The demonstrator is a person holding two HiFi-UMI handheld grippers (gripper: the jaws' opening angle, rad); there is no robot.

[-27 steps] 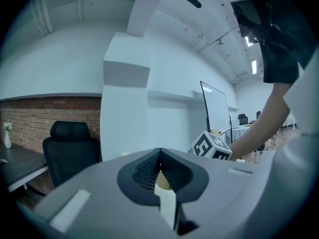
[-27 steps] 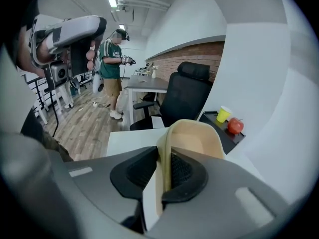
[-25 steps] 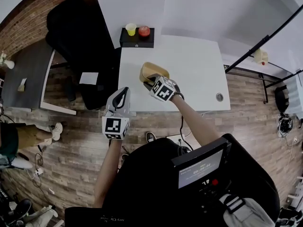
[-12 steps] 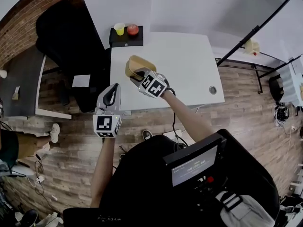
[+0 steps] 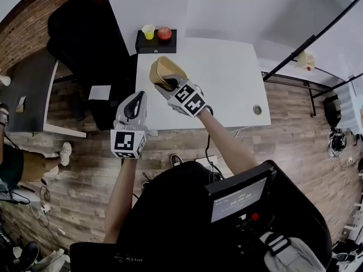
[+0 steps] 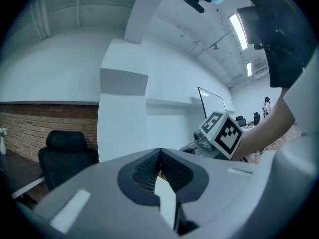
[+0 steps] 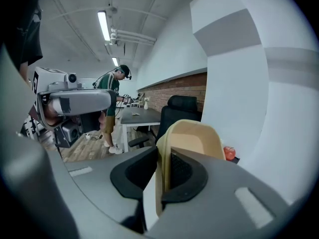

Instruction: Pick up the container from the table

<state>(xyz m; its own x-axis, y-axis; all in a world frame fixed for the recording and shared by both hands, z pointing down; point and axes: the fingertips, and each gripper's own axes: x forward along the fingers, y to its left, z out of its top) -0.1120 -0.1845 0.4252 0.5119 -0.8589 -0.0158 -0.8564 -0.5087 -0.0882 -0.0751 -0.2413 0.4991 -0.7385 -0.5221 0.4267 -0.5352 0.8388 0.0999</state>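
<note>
The container point(image 5: 163, 71) is a shallow tan tray, lifted off the white table point(image 5: 227, 84) and tilted on edge. My right gripper point(image 5: 165, 85) is shut on its near rim; in the right gripper view the container's wall point(image 7: 192, 138) is pinched between the dark pads point(image 7: 182, 171). My left gripper point(image 5: 134, 107) hovers over the table's near left edge, to the left of the container, holding nothing. In the left gripper view its pads point(image 6: 149, 168) meet with no gap.
A black box point(image 5: 156, 40) at the table's far edge carries a yellow cup point(image 5: 148, 31) and a red apple point(image 5: 164, 33). A black office chair point(image 5: 91, 44) stands left of the table. A second grey desk point(image 5: 31, 92) and a person point(image 7: 114, 103) are further left.
My right gripper has risen with the container, which left the table and tipped up more steeply. The left gripper rose slightly.
</note>
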